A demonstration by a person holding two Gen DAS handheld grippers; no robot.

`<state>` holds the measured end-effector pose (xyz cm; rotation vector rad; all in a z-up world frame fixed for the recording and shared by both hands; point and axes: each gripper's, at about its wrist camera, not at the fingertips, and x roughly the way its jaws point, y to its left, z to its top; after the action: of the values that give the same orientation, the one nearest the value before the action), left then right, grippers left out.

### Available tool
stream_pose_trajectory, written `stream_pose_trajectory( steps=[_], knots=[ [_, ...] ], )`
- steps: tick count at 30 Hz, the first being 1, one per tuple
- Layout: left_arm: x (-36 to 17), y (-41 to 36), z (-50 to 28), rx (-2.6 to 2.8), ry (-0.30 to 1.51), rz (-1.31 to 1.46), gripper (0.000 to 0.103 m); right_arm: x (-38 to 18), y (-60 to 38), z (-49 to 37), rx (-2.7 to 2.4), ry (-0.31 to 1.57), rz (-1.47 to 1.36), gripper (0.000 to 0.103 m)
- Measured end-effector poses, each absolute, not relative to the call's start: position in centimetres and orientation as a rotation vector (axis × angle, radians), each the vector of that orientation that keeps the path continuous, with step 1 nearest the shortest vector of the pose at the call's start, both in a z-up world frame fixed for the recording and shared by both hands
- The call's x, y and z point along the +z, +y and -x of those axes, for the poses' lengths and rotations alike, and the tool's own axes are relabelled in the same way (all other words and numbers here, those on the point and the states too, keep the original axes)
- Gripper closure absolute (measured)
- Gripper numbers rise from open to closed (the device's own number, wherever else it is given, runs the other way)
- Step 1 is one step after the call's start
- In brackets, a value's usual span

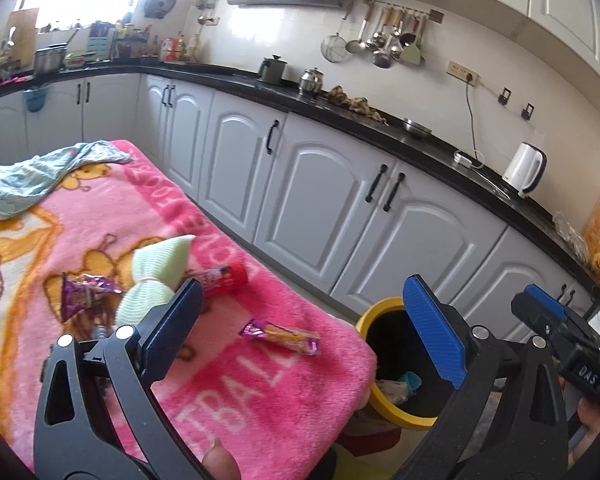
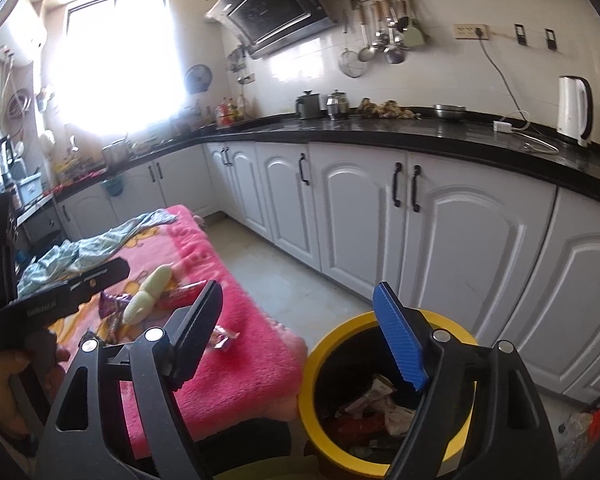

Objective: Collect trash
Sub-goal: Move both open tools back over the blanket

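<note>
Right wrist view: right gripper (image 2: 300,332) gapes empty above the bin (image 2: 320,364), hard against the blanket's (image 2: 244,364) edge; the bin's contents are half hidden.

Left gripper (image 1: 304,322) gapes empty too.

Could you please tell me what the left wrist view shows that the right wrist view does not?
Only the left wrist view shows the orange-and-purple wrapper whole, lying flat near the blanket's edge. Only the right wrist view looks into the yellow bin at crumpled trash, plus the window. Both show the green cloth roll, kettle and white cabinets.
</note>
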<state>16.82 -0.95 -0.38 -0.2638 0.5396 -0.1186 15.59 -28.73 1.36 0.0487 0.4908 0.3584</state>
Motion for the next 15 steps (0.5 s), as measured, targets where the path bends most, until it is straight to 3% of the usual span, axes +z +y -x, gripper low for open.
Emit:
stream_pose_trajectory(
  steps=[15],
  knots=[
    [-1.2, 6.0, -15.4, 0.008, 0.533, 0.319, 0.011, 0.3, -21.2, -15.7, 0.528, 0.559, 0.038, 0.023]
  ],
)
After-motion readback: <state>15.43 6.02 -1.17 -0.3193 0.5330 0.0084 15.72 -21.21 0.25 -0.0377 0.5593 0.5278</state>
